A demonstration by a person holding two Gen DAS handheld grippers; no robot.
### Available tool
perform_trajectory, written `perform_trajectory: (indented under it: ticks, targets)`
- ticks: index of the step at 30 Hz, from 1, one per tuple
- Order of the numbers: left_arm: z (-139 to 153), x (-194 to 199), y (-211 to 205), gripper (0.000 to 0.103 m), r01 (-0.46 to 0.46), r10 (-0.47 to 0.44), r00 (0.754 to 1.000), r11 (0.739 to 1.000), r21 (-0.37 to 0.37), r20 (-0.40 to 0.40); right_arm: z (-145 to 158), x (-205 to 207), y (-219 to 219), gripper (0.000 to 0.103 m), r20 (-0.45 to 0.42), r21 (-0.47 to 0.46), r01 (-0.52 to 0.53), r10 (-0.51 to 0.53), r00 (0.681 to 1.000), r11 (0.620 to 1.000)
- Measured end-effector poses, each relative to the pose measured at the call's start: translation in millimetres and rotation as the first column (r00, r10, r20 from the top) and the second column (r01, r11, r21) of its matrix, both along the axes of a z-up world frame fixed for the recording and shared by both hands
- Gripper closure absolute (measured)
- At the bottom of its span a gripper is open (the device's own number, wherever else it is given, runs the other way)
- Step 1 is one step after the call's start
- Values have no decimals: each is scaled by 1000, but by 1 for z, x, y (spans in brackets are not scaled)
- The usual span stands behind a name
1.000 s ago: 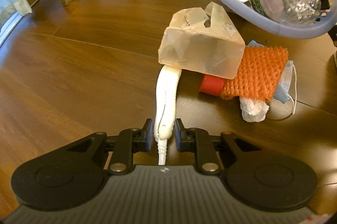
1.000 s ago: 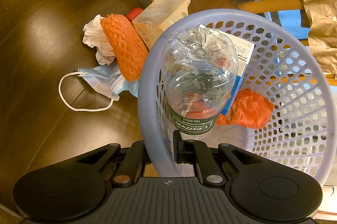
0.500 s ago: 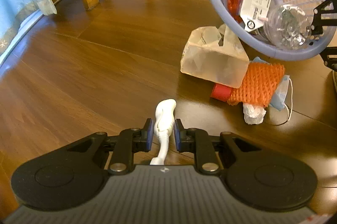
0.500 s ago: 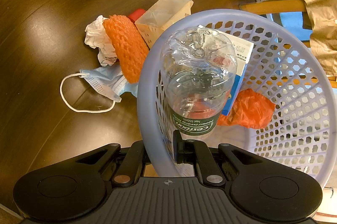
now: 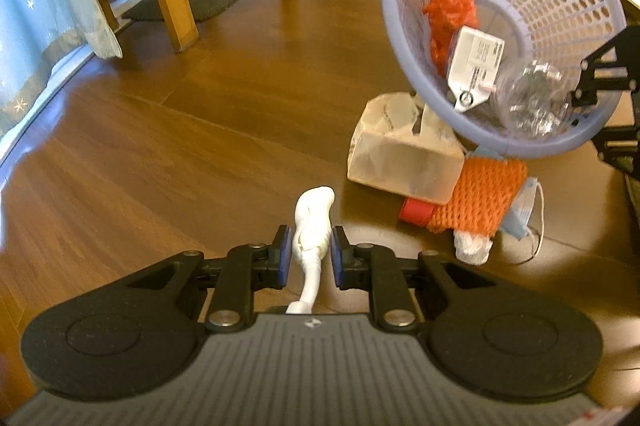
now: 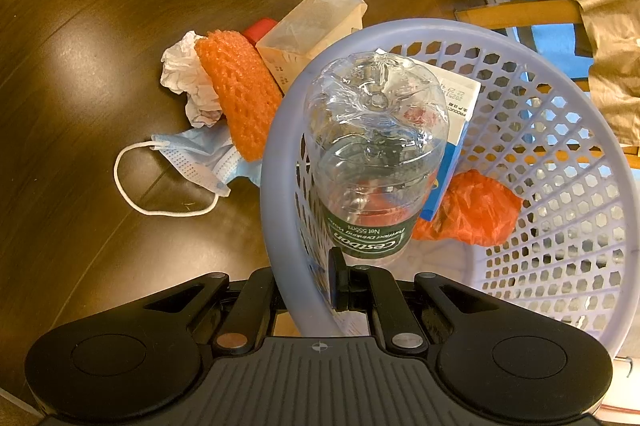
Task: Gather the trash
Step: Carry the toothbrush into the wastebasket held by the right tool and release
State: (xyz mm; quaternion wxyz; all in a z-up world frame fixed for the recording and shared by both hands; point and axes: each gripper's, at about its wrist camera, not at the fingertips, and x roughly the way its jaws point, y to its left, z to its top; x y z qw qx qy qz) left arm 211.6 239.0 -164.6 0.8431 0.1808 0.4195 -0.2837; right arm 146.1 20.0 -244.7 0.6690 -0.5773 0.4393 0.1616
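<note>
From the left wrist, the left gripper (image 5: 307, 253) pinches a twisted white plastic wrapper (image 5: 313, 226) in its jaws above the wooden floor (image 5: 192, 146) — well apart from the tilted lavender basket (image 5: 404, 66). From the right wrist, the right gripper (image 6: 304, 290) has its jaws clamped on the basket's rim, with a clear water bottle (image 6: 372, 162) and an orange bag (image 6: 472, 210) inside — a translucent carton (image 6: 316, 26), orange foam netting (image 6: 240, 94), crumpled tissue (image 6: 184, 78) and face mask (image 6: 196, 158) lie beside it.

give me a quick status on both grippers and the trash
Left gripper shut on white foam piece, lifted off floor. Right gripper clamped on basket rim. Path to basket looks clear.
</note>
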Motion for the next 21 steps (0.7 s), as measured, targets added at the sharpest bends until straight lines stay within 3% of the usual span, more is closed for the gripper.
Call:
perform_trajectory:
  ticks: [11, 21]
  targets:
    - [52, -4, -15, 87, 62, -53, 995, 993, -101, 83, 0, -1, 2, 99, 2, -1, -1, 1, 1000, 1000]
    - [98, -10, -59, 87, 206, -180, 973, 960, -187, 147, 1, -2, 2, 99, 1, -1, -3, 3, 1000, 1000]
